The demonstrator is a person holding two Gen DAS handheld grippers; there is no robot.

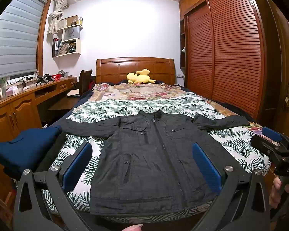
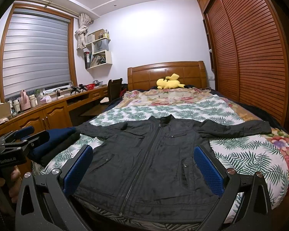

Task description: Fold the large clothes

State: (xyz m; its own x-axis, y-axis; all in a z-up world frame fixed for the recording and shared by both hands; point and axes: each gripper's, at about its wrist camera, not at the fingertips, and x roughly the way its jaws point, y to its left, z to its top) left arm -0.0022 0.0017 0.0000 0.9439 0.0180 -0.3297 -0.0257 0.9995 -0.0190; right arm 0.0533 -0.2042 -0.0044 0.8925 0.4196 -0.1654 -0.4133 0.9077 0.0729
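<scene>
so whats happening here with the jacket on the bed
A person holds a two-finger gripper in each hand at the foot of the bed, ready to fold clothes. A dark zip-up jacket lies flat and face up on the leaf-print cover, zipped, both sleeves spread out to the sides. The left gripper and right gripper are both open and hover short of the hem, holding nothing. A folded navy garment already sits at the bed's left edge. No fold has been started yet.

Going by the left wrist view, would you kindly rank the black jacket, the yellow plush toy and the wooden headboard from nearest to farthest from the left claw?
1. Black jacket: spread flat on the bed just ahead of the open left claw.
2. Yellow plush toy: at the bed's far end.
3. Wooden headboard: right behind the toy.
</scene>
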